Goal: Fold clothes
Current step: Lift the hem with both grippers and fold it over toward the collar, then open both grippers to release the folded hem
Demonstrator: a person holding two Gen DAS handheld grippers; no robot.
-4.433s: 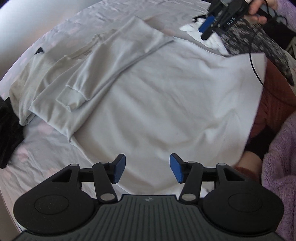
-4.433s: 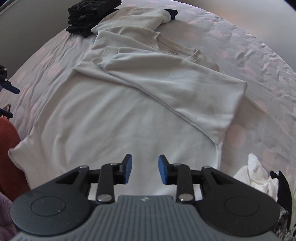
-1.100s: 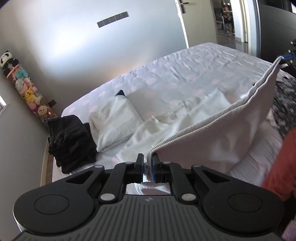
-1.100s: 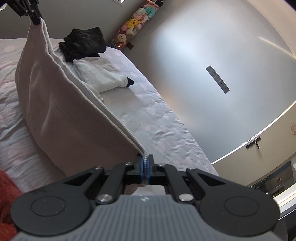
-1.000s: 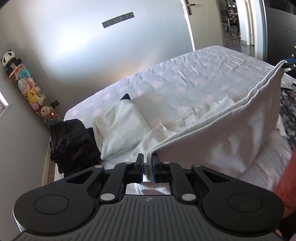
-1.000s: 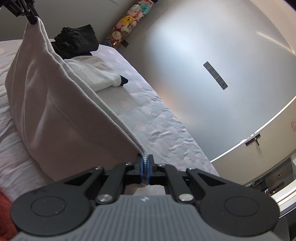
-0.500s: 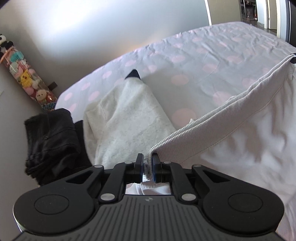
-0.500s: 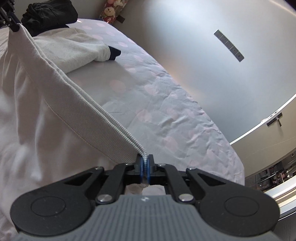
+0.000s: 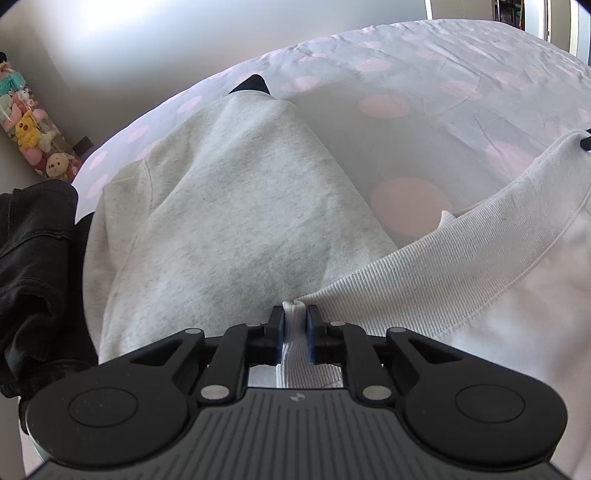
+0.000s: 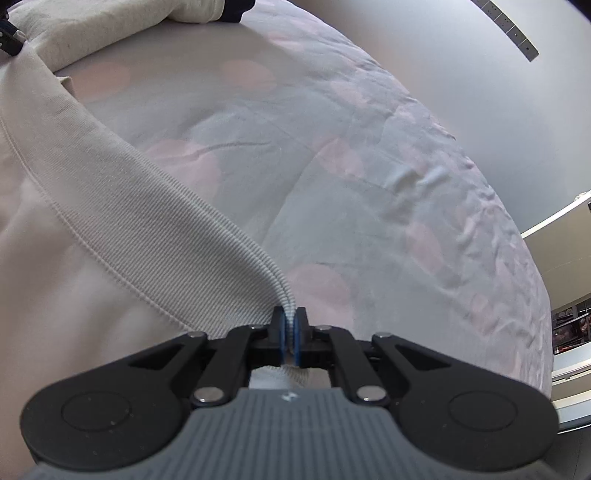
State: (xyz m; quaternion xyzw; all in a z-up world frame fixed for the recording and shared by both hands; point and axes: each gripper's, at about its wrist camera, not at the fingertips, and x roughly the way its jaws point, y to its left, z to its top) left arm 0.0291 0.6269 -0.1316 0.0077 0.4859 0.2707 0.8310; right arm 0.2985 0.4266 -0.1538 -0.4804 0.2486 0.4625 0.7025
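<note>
left gripper (image 9: 294, 325) fingers opening, sweatshirt (image 9: 461, 258) hem between | right gripper (image 10: 290, 330) fingers clenched on hem

Soft daylight, bright glare blooming on the wall (image 9: 110, 14) upper left. Fisheye bends every edge, corners vignette black. The bedsheet (image 10: 369, 166) smears with motion blur; the ribbed hem (image 9: 424, 273) stays fairly crisp. Shadows gentle.

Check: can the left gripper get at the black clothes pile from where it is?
Probably not yet. The left gripper has the white sweatshirt's ribbed hem between its opening jaws. The black pile lies close on its left, nothing between; it must let go first.
</note>
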